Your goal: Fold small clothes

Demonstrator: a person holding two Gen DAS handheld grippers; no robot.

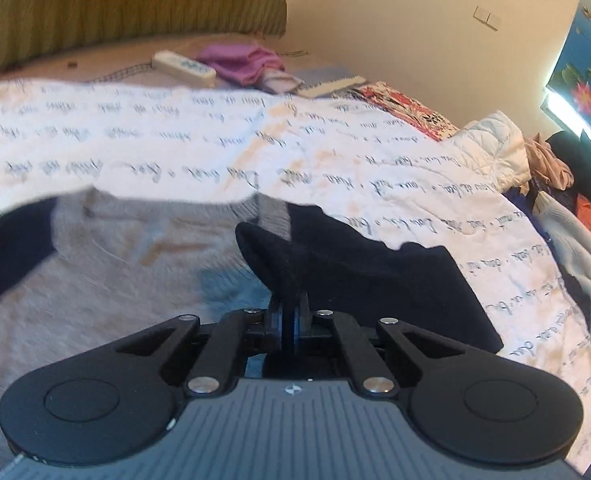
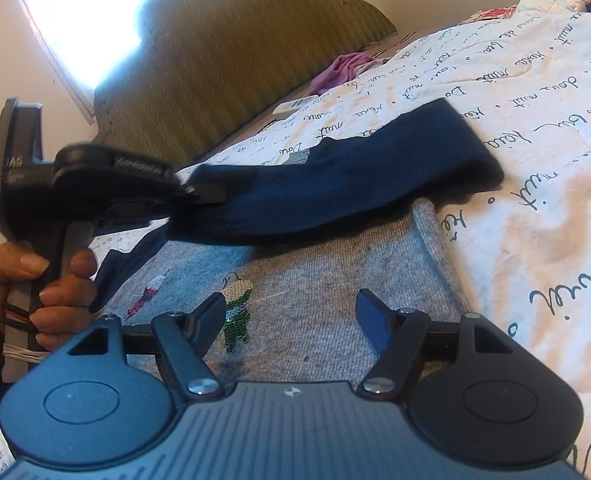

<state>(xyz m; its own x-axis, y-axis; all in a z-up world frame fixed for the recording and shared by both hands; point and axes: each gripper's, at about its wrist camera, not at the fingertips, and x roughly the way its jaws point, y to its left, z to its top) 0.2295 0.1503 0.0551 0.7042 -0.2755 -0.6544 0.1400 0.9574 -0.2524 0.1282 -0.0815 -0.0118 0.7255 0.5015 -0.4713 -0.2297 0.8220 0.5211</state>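
Right at the lens of the right wrist camera, the right gripper (image 2: 291,320) hangs with its fingers spread wide and nothing between them, just above the grey front of a small shirt (image 2: 335,280). That shirt lies flat on the bed, on a white quilt (image 2: 535,160) printed with handwriting, and a sequin figure (image 2: 237,308) shows on its chest. Its navy sleeve (image 2: 355,176) is lifted across the grey body, pinched at one end by the left gripper (image 2: 199,192), whose fingers are closed tight on the dark cloth; a hand (image 2: 35,292) grips that tool's handle at the bed's near side. From the left wrist view the same sleeve (image 1: 335,264) bunches up out of the left gripper (image 1: 289,312). Toward the olive headboard (image 2: 223,60) lie a purple garment (image 2: 343,68) and a white remote (image 1: 183,66). Clothes are heaped at the bed's far edge (image 1: 547,164).
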